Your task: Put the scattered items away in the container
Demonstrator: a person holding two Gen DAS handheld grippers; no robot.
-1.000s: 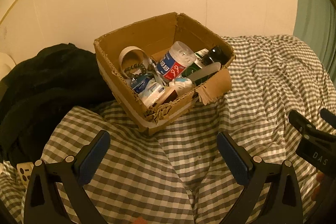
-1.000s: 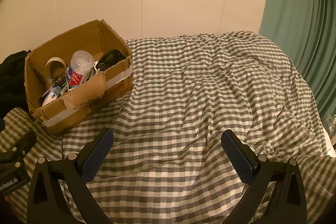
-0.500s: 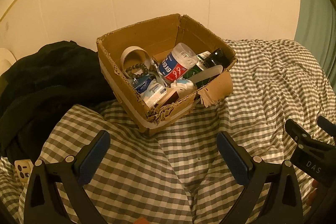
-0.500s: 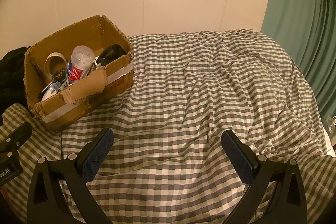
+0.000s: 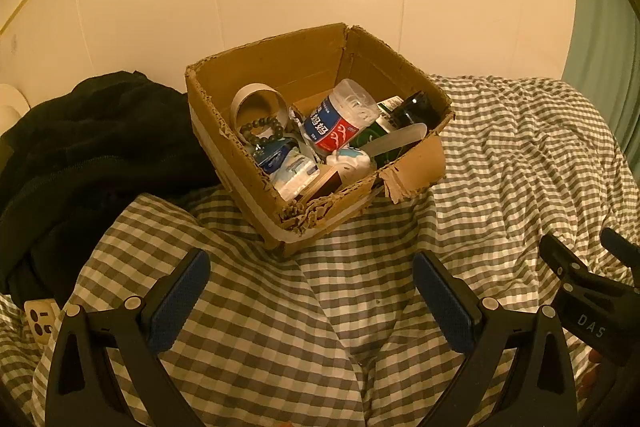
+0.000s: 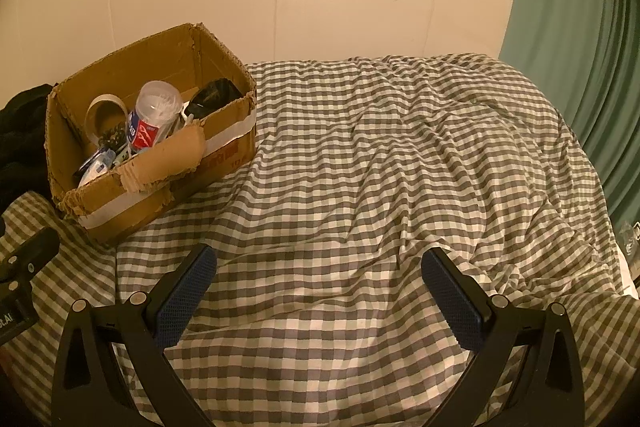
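Cardboard box (image 5: 248, 131) on the checked bed (image 6: 400, 155) holds the gathered items; left hand-held gripper (image 5: 310, 297) and right hand-held gripper (image 6: 320, 297), both spread and empty, hover before the box, suggesting tidying is complete.

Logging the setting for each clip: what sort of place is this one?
Most likely a bedroom: a bed under a rumpled gingham bedsheet, a green curtain beside it, and dark clothing heaped beside the cardboard box of small household items.

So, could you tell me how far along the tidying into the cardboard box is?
It looks essentially done. The cardboard box already holds a tape roll, bead bracelet, labelled tub and other small items. Nothing is in hand: the left gripper and right gripper are both open and empty. No loose items show on the checked bedding.
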